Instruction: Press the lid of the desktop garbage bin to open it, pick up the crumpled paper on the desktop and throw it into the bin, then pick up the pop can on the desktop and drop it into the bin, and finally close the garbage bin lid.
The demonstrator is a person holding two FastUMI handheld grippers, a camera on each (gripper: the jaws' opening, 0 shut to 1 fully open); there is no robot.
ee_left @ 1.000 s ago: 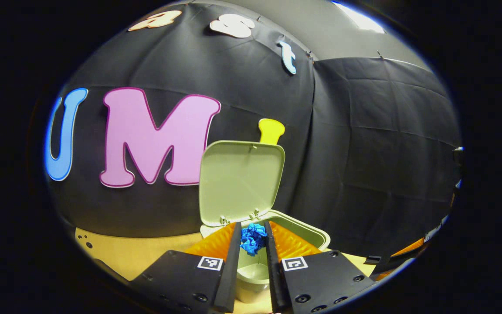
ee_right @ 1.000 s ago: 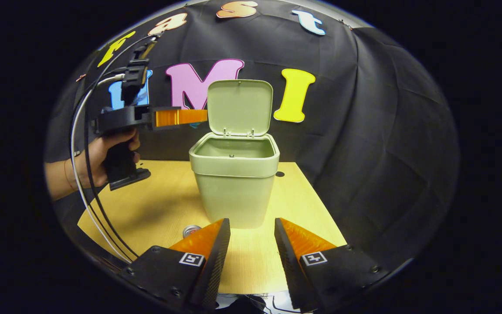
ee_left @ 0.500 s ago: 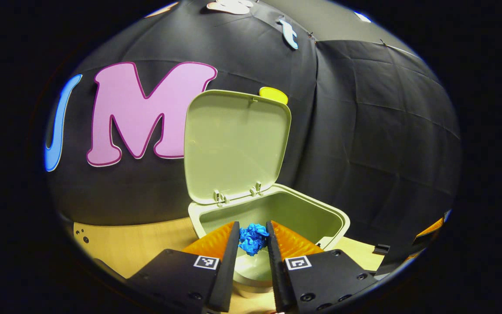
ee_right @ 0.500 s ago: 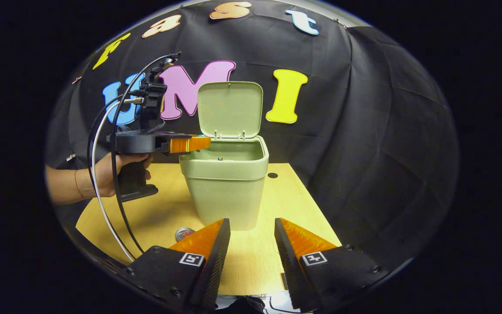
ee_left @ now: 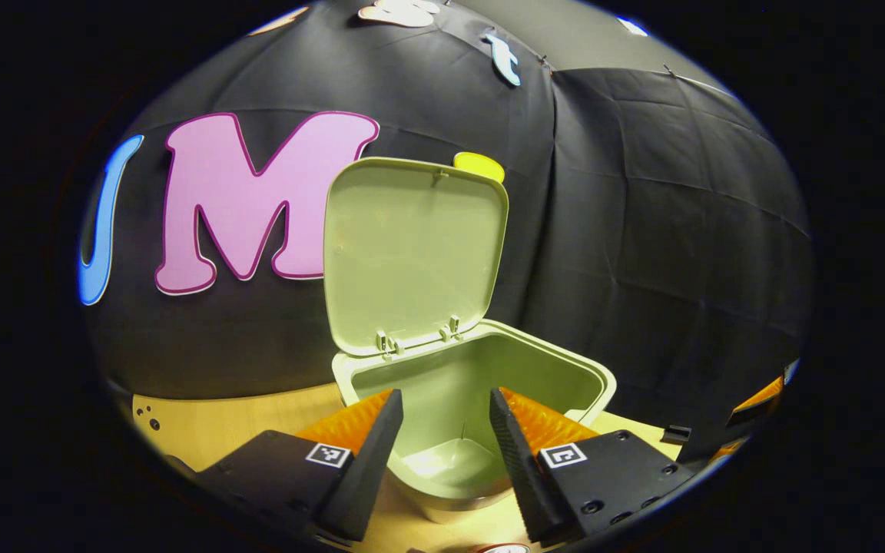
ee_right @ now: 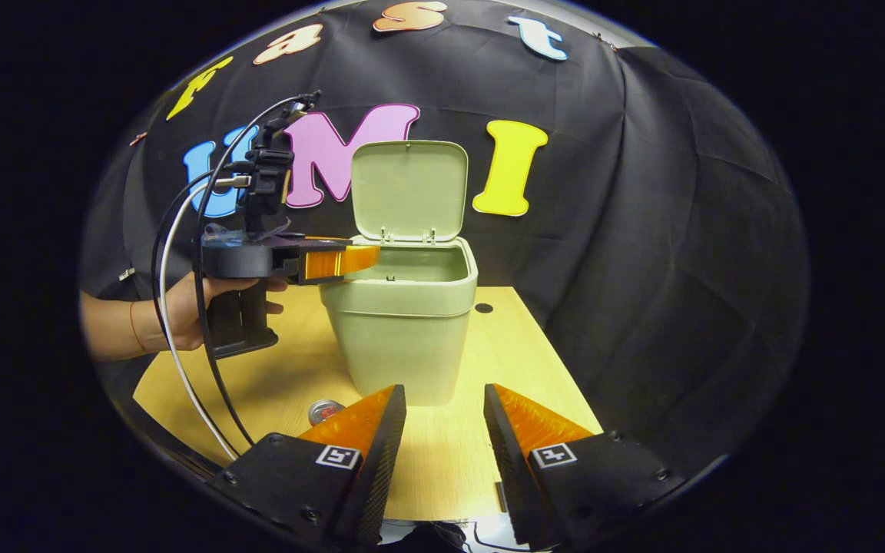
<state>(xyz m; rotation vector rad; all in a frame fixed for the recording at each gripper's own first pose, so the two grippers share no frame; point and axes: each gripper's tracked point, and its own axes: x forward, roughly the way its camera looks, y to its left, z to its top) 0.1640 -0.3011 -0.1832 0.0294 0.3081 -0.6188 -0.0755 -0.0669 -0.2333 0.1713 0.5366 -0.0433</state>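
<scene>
In the right gripper view, a hand (ee_right: 181,307) at the far left is holding the left gripper (ee_right: 354,259) level, its fingers reaching over the left rim of the garbage bin (ee_right: 404,322). Those fingers are standing apart with nothing between them; in the left gripper view the left gripper (ee_left: 446,430) is hanging above the bin's mouth, and the pale inner floor of the bin (ee_left: 458,384) is showing through the gap between its fingers. The crumpled paper cannot be made out inside the bin from here.

The bin is sitting near the middle of the worktop (ee_right: 273,369), with its lid (ee_right: 409,188) standing upright on its hinges at the back; the same lid (ee_left: 414,250) is rising just beyond the left fingers in the left gripper view.

Lower down, the pop can (ee_right: 325,411) is lying on the worktop in front of the bin's left corner, partly hidden behind the left finger of the right gripper (ee_right: 442,430). The can is sitting just outside the gap, not between the fingers. A rim of the can (ee_left: 500,548) is also peeking in at the bottom edge of the left gripper view.

The right gripper's fingers are spread apart and gripping nothing, pointing at the front face of the bin from well back.
</scene>
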